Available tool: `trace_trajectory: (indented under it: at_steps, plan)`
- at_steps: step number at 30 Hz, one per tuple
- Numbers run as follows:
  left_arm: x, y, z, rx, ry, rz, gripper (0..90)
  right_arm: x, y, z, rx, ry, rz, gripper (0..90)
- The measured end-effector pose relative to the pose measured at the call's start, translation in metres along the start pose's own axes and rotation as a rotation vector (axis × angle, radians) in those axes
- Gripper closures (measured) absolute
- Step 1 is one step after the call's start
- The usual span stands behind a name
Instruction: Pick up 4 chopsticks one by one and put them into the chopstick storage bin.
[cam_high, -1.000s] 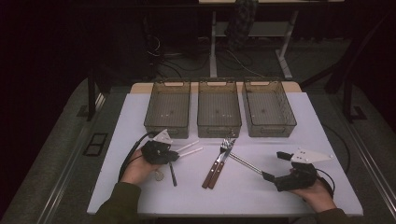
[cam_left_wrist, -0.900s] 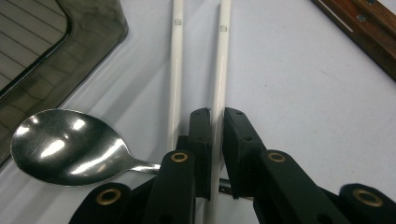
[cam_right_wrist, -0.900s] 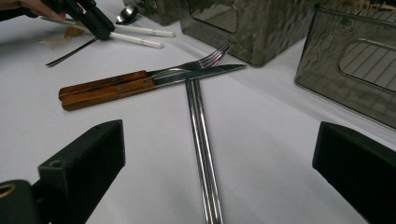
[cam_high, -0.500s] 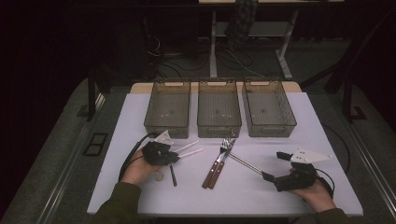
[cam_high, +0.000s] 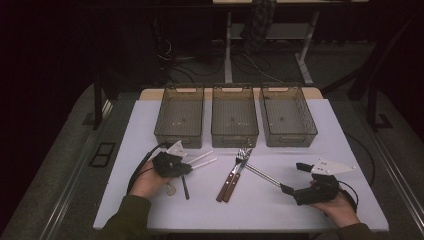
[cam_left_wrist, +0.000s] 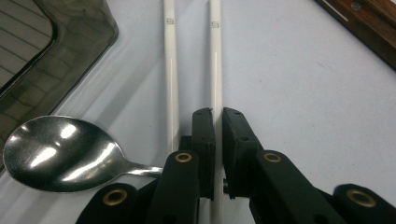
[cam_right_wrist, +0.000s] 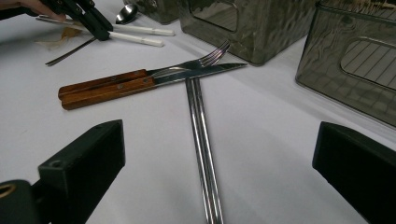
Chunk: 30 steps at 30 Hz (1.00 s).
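The left gripper (cam_left_wrist: 218, 116) has its jaws closed on one of two white plastic chopsticks (cam_left_wrist: 215, 65), near its end, the jaws having just been closing on it. The second white chopstick (cam_left_wrist: 170, 70) lies just beside the held one, parallel and outside the jaws. The held chopstick lies on the white surface (cam_high: 150, 125) just in front of the leftmost smoked-plastic bin (cam_high: 179, 116).

Risks noted:
- The grip sits close to the stick's end, so the long free length may droop or swivel on lifting and slip out.
- The free chopstick lies near enough to be dragged or rolled along.
- The polished steel spoon (cam_left_wrist: 56, 151), on the bin side of the jaws, has its handle running beneath the gripper (contact cannot be confirmed); any lift could knock it.

The right gripper (cam_high: 287, 189) stands with jaws wide apart, holding nothing. A pair of steel chopsticks (cam_right_wrist: 201, 140) runs between them toward the wooden-handled knife and fork (cam_right_wrist: 112, 86), which lie further from the bin. Closing there could nudge the cutlery they touch.
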<state>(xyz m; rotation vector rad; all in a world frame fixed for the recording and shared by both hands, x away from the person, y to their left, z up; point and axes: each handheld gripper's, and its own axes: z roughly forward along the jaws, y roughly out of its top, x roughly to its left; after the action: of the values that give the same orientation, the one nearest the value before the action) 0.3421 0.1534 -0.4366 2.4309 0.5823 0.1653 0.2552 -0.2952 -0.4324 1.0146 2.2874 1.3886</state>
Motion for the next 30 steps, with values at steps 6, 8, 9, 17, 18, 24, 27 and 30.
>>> trace_trajectory:
  at_steps: [6,8,9,17,18,24,27,30]
  plan:
    - [0.000,0.001,0.000,0.004,0.002,0.011,83.7,0.000,0.000,0.000,0.000,0.001,0.000,2.3]
    - [0.000,0.001,0.000,0.004,0.003,0.011,83.7,0.000,0.000,0.000,0.000,0.002,0.000,2.3]
    - [0.000,0.001,0.000,0.004,0.004,0.011,83.7,0.000,0.000,0.000,0.001,0.002,-0.001,2.2]
    - [0.001,0.001,-0.004,-0.020,0.000,-0.001,83.7,0.000,0.000,0.000,0.002,0.003,-0.001,2.3]
    - [0.001,0.002,-0.005,-0.018,-0.004,-0.006,83.7,0.000,0.000,0.000,0.003,0.004,-0.001,2.3]
    - [0.001,0.004,-0.008,-0.019,0.001,-0.019,83.7,0.000,0.000,0.000,0.004,0.003,-0.001,2.3]
    - [0.001,0.004,-0.009,-0.025,-0.005,-0.036,83.7,0.000,0.000,0.000,0.005,0.004,-0.001,2.3]
    - [0.001,0.004,-0.012,-0.028,-0.008,-0.045,83.7,0.000,0.000,0.000,0.005,0.004,-0.002,2.2]
